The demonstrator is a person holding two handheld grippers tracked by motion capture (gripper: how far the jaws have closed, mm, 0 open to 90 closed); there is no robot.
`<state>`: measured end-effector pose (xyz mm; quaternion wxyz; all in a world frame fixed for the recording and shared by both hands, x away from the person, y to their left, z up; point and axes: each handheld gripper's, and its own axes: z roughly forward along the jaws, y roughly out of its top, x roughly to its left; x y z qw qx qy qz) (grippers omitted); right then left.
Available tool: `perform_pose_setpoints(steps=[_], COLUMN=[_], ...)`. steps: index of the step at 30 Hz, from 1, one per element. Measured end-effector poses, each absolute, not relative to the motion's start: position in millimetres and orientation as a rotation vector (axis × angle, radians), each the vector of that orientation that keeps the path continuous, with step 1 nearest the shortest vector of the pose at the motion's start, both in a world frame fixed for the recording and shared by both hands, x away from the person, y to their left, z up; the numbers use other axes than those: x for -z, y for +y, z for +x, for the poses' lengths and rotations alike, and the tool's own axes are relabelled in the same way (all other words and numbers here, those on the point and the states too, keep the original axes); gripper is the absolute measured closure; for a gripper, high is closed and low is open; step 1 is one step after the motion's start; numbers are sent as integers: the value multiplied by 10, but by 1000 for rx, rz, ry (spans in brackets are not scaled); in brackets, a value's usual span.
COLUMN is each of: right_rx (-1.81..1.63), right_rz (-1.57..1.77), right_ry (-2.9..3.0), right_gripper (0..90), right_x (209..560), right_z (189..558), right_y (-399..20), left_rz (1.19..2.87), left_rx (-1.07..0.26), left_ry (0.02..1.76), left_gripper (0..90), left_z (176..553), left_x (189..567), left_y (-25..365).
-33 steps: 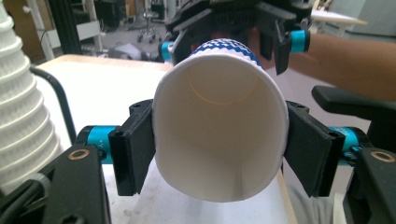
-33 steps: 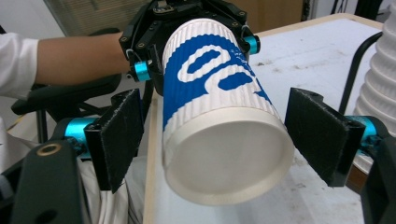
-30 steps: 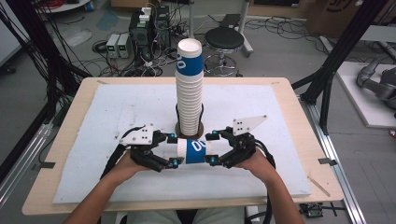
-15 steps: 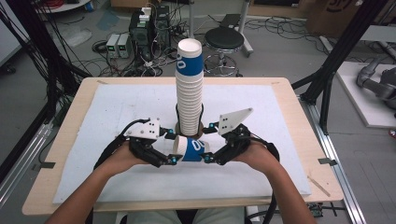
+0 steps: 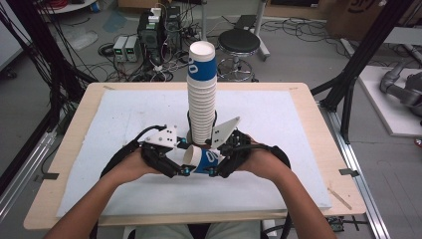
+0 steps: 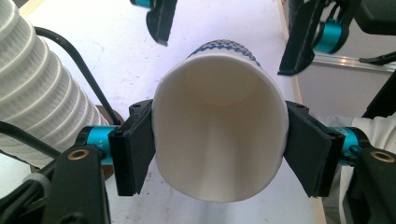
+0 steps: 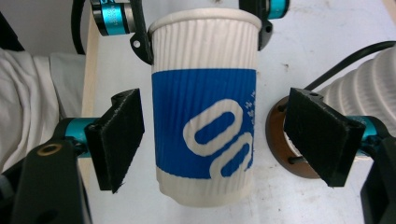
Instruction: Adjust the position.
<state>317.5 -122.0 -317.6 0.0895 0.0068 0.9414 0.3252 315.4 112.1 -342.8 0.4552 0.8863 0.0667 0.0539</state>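
Note:
A ribbed white paper cup (image 5: 201, 159) with a blue band lies on its side just above the white mat, held between my two grippers. My left gripper (image 5: 183, 168) is shut on the cup's rim. In the left gripper view its pads (image 6: 135, 149) squeeze the cup's mouth (image 6: 219, 135) into an oval. My right gripper (image 5: 215, 168) is open around the cup's base end. In the right gripper view, the cup (image 7: 205, 121) lies between the two pads (image 7: 119, 137) with a gap on each side.
A tall stack of matching cups (image 5: 201, 99) stands on a brown round base (image 7: 279, 140) right behind the grippers, mid-table. The white mat (image 5: 278, 124) covers a wooden table (image 5: 318, 129). Black cables trail from both grippers.
The right hand has moved left, toward the stack, and the left hand has edged up and right. The cup between them has tilted slightly.

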Motion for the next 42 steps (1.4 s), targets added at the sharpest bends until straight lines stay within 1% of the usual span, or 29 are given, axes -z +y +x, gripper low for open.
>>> perform_pose_setpoints(steps=[16,17,19,21,23,27,34,37,42], right_rx=[-867,-867,-859,-855,-849,-848,-933,-1001,-1181], right_rz=[18,11,6,-7,-8,-2,36,80,168], right_ry=[2844,2843,2850,2852,2859,2866,2867,2861,2816], right_gripper=[211,216,266,268,297,314,299,299,298], right_x=[3320,3326,3333,3350,3369,3393,3421,3452,3489], right_z=[3178,3182,3181,3183,3182,3181,3199,3213,3253], right_y=[-1080,-1075,-1069,-1061,-1057,-1063,-1158,-1268,-1497], left_rz=[2252,2255,2257,2258,2266,2265,2165,2059,1882], left_rx=[-140,-140,-135,-132,-127,-130,-112,-100,-105], left_ry=[158,158,162,160,155,153,191,236,291], left_gripper=[306,306,306,306,306,304,233,185,186], left_z=[3161,3161,3161,3160,3159,3158,3157,3163,3158], left_x=[3408,3410,3412,3412,3413,3421,3467,3481,3485], left_y=[1023,1017,1002,990,980,967,998,1086,1257])
